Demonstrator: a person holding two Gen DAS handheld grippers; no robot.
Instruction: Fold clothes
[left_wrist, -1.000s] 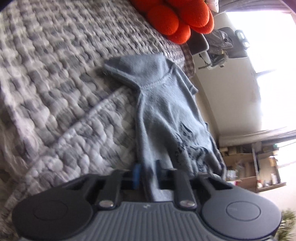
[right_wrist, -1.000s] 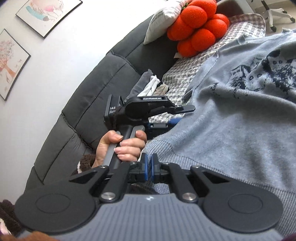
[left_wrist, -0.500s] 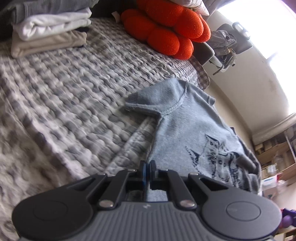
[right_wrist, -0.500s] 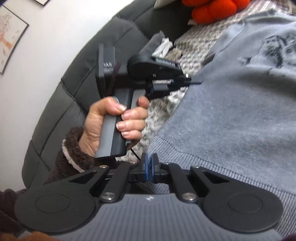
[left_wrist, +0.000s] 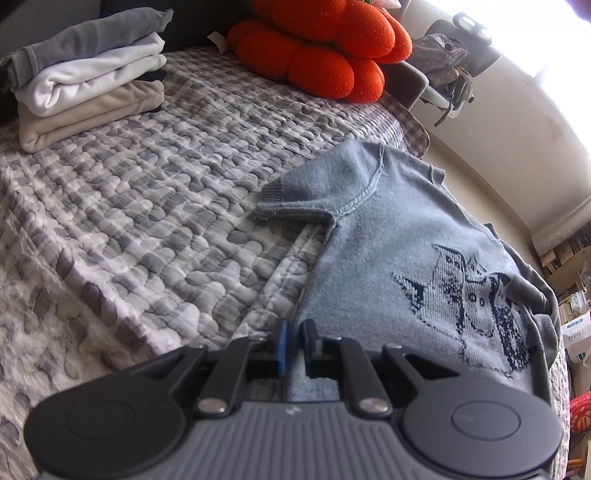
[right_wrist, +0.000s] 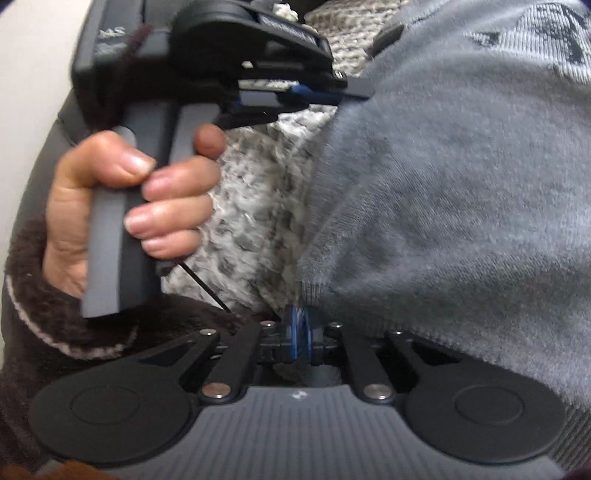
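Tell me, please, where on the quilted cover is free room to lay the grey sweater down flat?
The quilted cover is bare between the folded stack, the orange cushion and the grey sweater. The back edge is crowded by stack and cushion.

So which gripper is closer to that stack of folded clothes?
Left. The left gripper, at the sweater's edge, faces the stack across the quilt. The right gripper sits behind the left.

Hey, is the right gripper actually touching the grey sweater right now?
Touching. The right wrist view shows the right gripper with its blue pads pinched together on the ribbed hem of the grey sweater.
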